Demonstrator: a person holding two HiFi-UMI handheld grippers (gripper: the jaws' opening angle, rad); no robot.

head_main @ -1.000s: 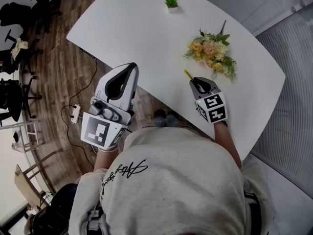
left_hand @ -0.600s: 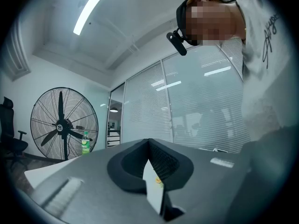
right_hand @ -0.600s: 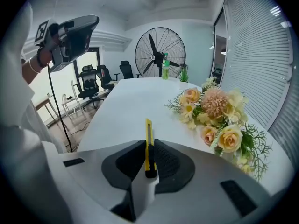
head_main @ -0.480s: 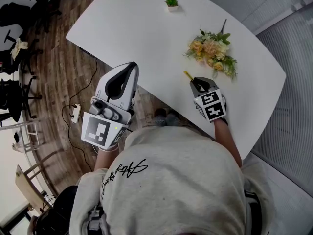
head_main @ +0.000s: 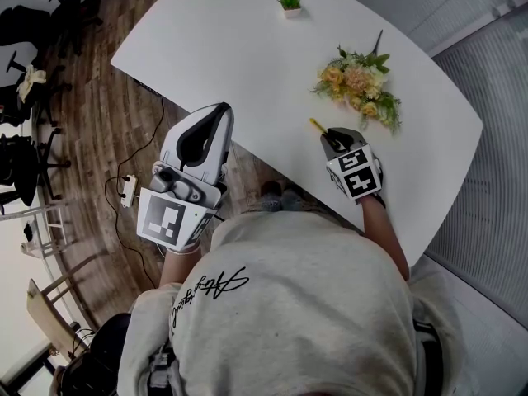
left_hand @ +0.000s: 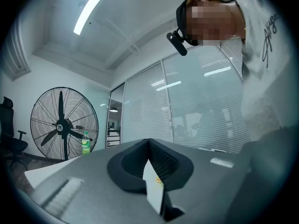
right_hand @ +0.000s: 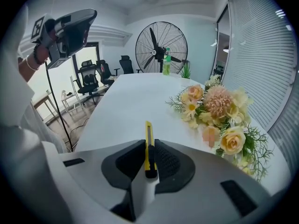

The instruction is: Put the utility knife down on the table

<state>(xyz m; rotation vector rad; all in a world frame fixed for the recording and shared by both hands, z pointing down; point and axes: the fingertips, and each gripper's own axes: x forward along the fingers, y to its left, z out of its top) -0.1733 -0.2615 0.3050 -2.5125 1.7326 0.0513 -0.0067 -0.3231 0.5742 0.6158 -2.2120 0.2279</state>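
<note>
A yellow utility knife (right_hand: 148,146) is clamped between the jaws of my right gripper (right_hand: 148,141), its tip jutting forward over the white table (right_hand: 126,104). From the head view the right gripper (head_main: 329,134) tilts down over the table's near edge, and the knife's yellow tip (head_main: 317,125) shows just ahead of it. My left gripper (head_main: 222,110) hangs off the table's near-left edge, above the wooden floor. In its own view the left gripper (left_hand: 148,142) has its jaws closed together with nothing between them.
A bouquet of yellow and pink flowers (head_main: 360,89) lies on the table just beyond the right gripper, also close at the right (right_hand: 217,111). A small potted plant (head_main: 289,0) stands at the far edge. A floor fan (right_hand: 161,45) and office chairs (right_hand: 91,76) stand past the table.
The right gripper has tipped a little steeper over the table edge, still gripping the knife. The left gripper has stayed put.
</note>
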